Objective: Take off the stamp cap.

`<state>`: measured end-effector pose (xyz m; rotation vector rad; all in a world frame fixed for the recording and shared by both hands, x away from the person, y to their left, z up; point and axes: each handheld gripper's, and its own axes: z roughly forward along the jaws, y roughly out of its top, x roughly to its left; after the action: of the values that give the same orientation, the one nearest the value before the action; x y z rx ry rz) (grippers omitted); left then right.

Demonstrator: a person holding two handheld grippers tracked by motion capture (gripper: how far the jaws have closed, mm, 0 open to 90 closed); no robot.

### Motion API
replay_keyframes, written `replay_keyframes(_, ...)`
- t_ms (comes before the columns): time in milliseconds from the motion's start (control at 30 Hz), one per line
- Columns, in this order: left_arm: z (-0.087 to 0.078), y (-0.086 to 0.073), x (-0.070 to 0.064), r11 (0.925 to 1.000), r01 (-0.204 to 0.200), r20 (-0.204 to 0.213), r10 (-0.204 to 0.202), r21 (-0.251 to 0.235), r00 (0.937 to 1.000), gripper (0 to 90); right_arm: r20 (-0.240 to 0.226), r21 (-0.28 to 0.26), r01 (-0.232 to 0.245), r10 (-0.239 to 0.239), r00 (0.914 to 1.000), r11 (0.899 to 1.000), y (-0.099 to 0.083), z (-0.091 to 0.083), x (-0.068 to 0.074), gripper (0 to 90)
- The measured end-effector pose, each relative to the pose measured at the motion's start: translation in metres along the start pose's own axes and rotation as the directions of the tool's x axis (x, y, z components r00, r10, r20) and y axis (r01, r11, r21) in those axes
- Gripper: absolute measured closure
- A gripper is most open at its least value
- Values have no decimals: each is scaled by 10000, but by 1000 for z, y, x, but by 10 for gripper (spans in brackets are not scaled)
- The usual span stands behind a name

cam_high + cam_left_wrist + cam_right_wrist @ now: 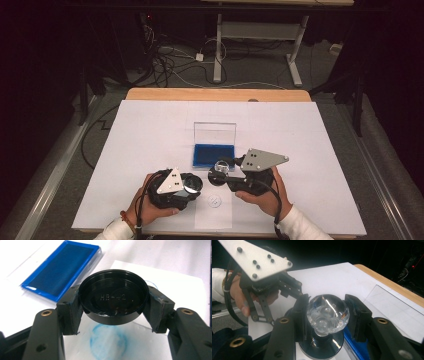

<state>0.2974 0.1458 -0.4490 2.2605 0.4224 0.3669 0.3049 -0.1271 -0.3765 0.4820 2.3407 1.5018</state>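
Gripping a round black cap (113,300) between the pads of my left gripper (113,308), I have it clamped by its rim on both sides, jaws closed in on it, and held just above the white sheet (175,290). My left gripper view alone gives me the raised lettering moulded into the cap's flat inner face (something like "HB-42", though the middle characters are soft) and the low wall around it, glossy with a few pale scuffs at the near edge. Below it that view also shows a faint blue ring (108,342) stamped on the paper, which in the high view is a small pale mark (215,201) near the table's front edge. My right gripper (326,311) sits around a clear faceted knob (327,313), the left pad against it and the right pad just beside it; I cannot tell whether that side touches. The right gripper view shows the knob rising on a short neck from a dark round base (322,345), detail the high view reduces to a glint (221,166). From above, both grippers meet close together just in front of the blue ink pad (214,154), whose clear lid (215,133) stands upright behind it, on the white-covered table (150,125).
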Motion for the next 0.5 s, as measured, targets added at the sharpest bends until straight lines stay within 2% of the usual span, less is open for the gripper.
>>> replay_keyframes(267, -16, -9, 8, 9999, 134, -446, -134, -13, 9989, 364, 156, 97, 78, -80, 9998, 9999, 0, -4, -4, 569)
replay_keyframes(367, -22, -12, 10, 10000, 59, -651, -58, 8, 9979, 364, 303, 174, 136, -141, 9994, 9998, 0, -5, -4, 569)
replay_keyframes(500, -29, -19, 15, 9996, 276, -772, -281, -76, 9966, 364, 404, 227, 194, -203, 9990, 9996, 0, -7, -6, 569)
